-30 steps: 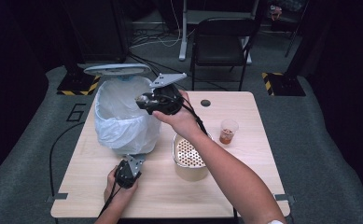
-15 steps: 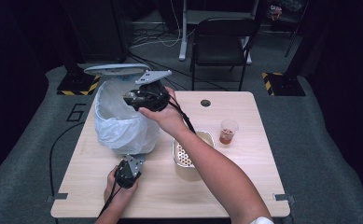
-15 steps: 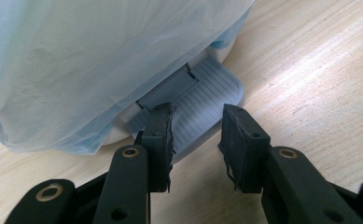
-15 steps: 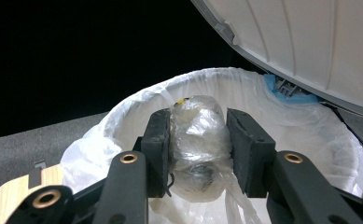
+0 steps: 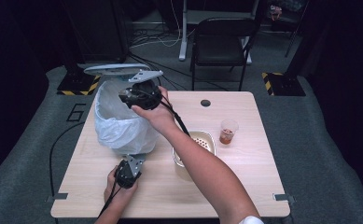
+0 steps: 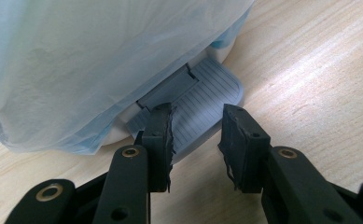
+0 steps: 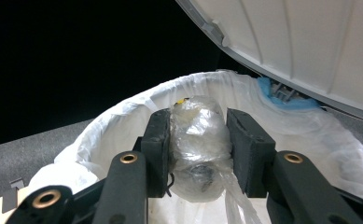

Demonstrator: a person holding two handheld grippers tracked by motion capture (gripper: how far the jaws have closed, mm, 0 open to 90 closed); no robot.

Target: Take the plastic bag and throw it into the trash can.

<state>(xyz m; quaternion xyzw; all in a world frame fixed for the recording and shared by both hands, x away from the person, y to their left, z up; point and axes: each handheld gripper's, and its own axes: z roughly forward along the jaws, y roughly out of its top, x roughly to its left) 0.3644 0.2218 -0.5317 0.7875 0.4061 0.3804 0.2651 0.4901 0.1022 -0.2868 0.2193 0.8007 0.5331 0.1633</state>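
A: Big picture: lined bin (image 5: 121,123) on the left of the tabletop (image 5: 244,186), lid (image 5: 111,70) tipped up over the far rim. Right gripper (image 5: 139,94) sits at the bin's near-right rim, above the mouth.

B: What's it carrying?

A: A crumpled plastic wad (image 7: 198,144), clamped between the right jaws. In the right gripper view the wad stands with its long axis running up along the jaws, a loose tail hanging out below.

B: And where's the opening relative to that?

A: Straight ahead and below. The white liner (image 7: 137,109) rings the wad on both sides in that view, so the jaws already point into the mouth. Lid underside hangs above at upper right, apart from the wad.

B: So a drop goes in?

A: My read: yes, it should fall inside the liner. Only risk I see is the plastic tail clinging to a jaw pad.

B: Left side?

A: Left gripper (image 5: 125,172) is low on the tabletop at the bin's near base. Left gripper view: jaws apart, gripping nothing, tips over the ribbed grey foot pedal (image 6: 202,105) that sticks out from under the liner. One jaw tip overlaps the pedal's edge. Can't tell whether it's pressing down or just hovering.

B: Nearer hand to the mouth?

A: Right, clearly. Left is down by the pedal.
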